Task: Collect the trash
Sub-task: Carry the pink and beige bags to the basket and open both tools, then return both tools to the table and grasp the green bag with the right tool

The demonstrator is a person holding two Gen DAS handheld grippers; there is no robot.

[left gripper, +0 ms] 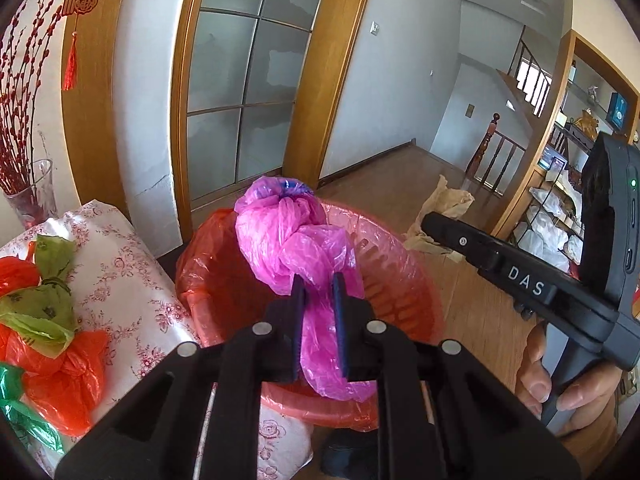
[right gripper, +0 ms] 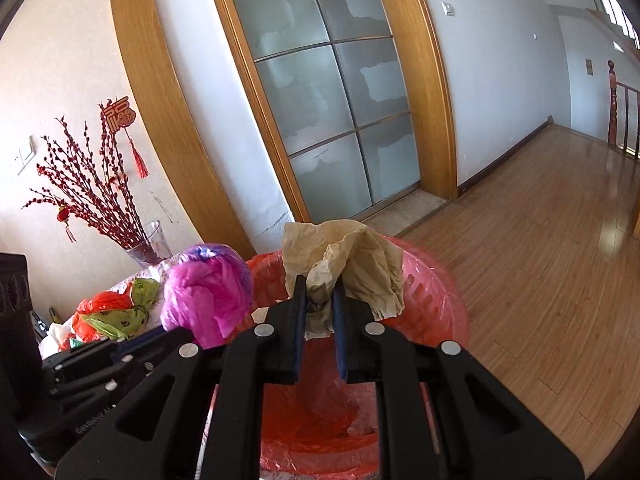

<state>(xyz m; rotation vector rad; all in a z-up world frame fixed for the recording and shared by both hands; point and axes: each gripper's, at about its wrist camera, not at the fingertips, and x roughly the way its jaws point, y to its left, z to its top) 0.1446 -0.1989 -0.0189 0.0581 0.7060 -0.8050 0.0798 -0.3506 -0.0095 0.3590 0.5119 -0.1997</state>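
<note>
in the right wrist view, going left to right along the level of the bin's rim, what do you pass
Left tongs → orange and green bags → magenta bag → crumpled brown paper held by the right tongs → red-lined bin → wooden floor.

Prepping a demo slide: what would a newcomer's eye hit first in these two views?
The knotted magenta plastic bag, pinched in the left gripper above the red-lined trash bin, dominates the left wrist view. In the right wrist view the right gripper holds crumpled brown paper over the same bin. After that, the pile of orange and green bags on the floral cloth at left.
</note>
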